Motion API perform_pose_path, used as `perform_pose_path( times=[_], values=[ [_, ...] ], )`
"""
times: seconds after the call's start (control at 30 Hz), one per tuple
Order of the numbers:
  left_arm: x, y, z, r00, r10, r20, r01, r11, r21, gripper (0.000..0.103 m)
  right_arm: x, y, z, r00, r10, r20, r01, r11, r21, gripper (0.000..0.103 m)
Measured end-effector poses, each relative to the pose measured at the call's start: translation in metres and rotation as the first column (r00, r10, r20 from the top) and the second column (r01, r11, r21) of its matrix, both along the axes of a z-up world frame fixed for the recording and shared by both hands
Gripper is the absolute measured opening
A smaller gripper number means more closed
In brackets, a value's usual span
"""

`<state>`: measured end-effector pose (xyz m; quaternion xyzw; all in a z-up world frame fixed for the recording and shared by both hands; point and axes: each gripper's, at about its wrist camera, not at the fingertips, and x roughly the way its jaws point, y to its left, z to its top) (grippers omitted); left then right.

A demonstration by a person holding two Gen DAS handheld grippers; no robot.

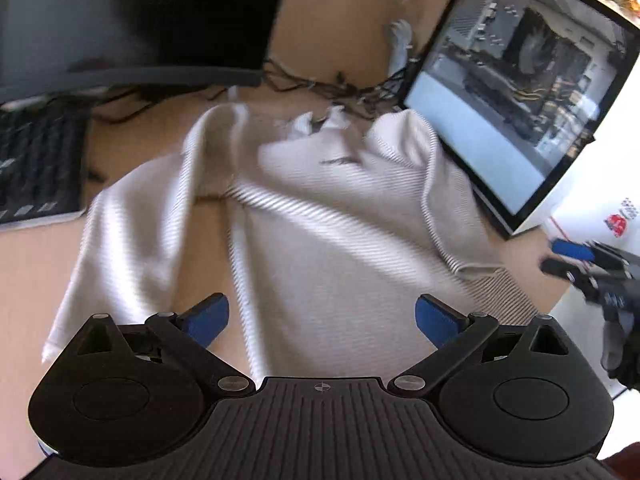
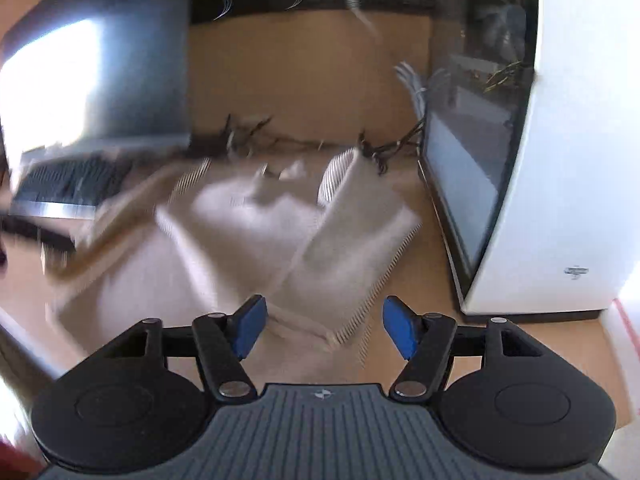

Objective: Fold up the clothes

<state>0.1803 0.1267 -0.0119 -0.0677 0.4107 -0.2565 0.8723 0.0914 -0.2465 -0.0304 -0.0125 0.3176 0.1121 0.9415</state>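
- While both views are smeared by motion blur, the white ribbed garment [image 1: 320,216] plainly lies spread on the wooden desk [image 1: 24,264], one sleeve folded over its body.
- Left gripper [image 1: 322,318] hangs above the garment's near hem, its blue pads spread wide with nothing between them.
- Right gripper [image 2: 323,326] stands about half open over the folded sleeve's edge; its pads touch no cloth.
- A glass-sided computer case [image 1: 516,92] stands close against the garment's right side, hemming it in there.
- A dark monitor [image 1: 132,20] and a black keyboard [image 1: 38,164] sit to the left, the keyboard just beside the left sleeve.
- Tangled cables [image 1: 332,88] lie behind the collar.
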Motion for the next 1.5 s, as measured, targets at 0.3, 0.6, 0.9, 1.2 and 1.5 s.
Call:
perform_pose_path(
  times=[0.3, 0.6, 0.9, 1.2, 1.5],
  values=[
    [0.058, -0.048, -0.017, 0.99, -0.042, 0.137, 0.045, 0.999, -0.022, 0.103, 0.077, 0.052, 0.012, 0.999, -0.022, -0.041, 0.019, 0.998, -0.066, 0.037],
    [0.063, -0.028, -0.064, 0.96, 0.256, 0.117, -0.252, 0.966, -0.05, 0.103, 0.184, 0.046, 0.008, 0.994, 0.02, -0.107, -0.008, 0.994, 0.108, 0.043],
    [0.033, -0.023, -0.068, 0.926, 0.35, 0.139, -0.349, 0.936, -0.034, 0.103, 0.271, 0.08, 0.002, 0.969, 0.156, -0.189, -0.116, 0.971, 0.207, 0.047],
    [0.018, -0.021, -0.066, 0.896, 0.423, 0.138, -0.419, 0.906, -0.056, 0.103, 0.307, 0.133, -0.037, 0.918, 0.264, -0.296, -0.212, 0.957, 0.198, 0.049],
    [0.015, -0.025, -0.067, 0.896, 0.421, 0.142, -0.419, 0.907, -0.04, 0.103, 0.33, 0.169, -0.064, 0.909, 0.29, -0.299, -0.203, 0.935, 0.289, 0.003]
  ],
)
